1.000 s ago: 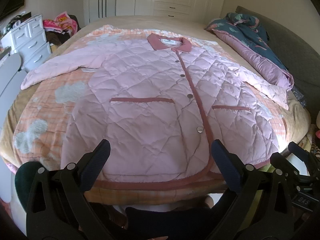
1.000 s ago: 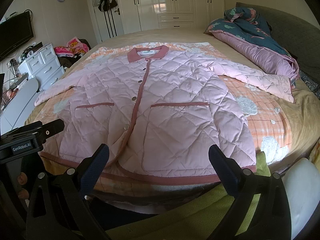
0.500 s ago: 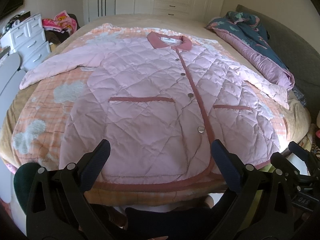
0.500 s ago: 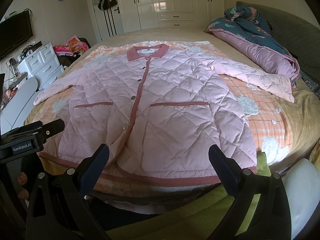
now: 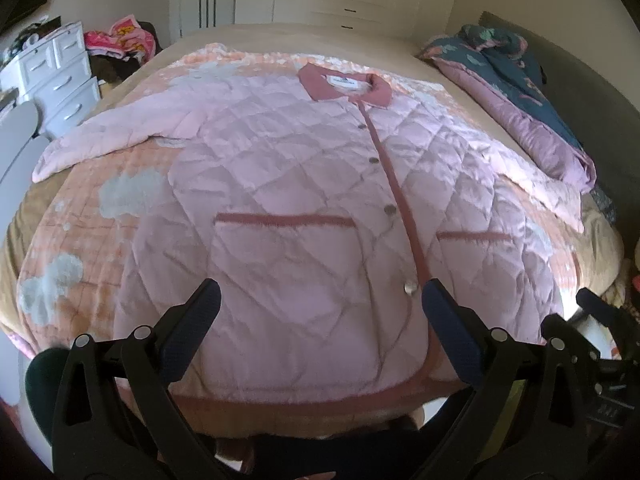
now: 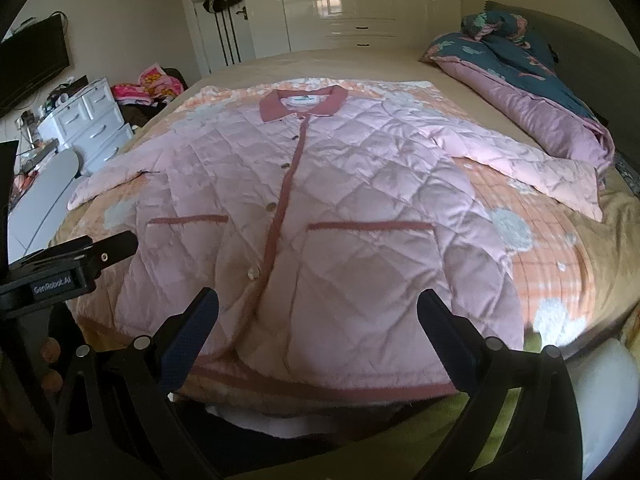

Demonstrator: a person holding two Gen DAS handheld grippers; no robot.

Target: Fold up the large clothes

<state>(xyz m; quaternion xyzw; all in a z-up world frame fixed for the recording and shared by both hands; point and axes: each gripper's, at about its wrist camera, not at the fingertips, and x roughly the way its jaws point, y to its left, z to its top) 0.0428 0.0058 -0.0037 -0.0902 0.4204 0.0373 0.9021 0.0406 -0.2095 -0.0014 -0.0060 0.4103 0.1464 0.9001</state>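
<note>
The pale pink quilted jacket with dusty-rose trim [image 5: 304,208] lies face up and spread flat on the bed [image 6: 404,64], buttoned down its front, its rose collar [image 6: 303,105] at the far end and its hem [image 5: 304,402] at the near edge, right below me. Its long axis runs straight away from me, collar to hem, and the two sleeves reach out sideways: the left sleeve [image 5: 108,140] toward the white drawers, the right sleeve [image 6: 520,164] toward the rolled bedding.

I hold my left hand-held gripper [image 5: 320,310] above the hem over the left front panel, fingers wide apart with nothing between them; the button strip [image 5: 396,184] passes just inside its right finger. My right hand-held gripper [image 6: 318,312] hangs the same way over the right front panel, also spread and empty. Neither touches the fabric, as far as I can judge.

Each hand is nearer its own side, so I expect the first fold to bring a sleeve or a side panel in toward the button strip, across the long axis.

Under the jacket lies an orange checked blanket with pale cloud shapes [image 6: 532,248]. A rolled purple and teal duvet [image 6: 532,92] sits to the right, a white chest of drawers [image 5: 56,76] to the left, white wardrobes [image 6: 360,4] beyond.
</note>
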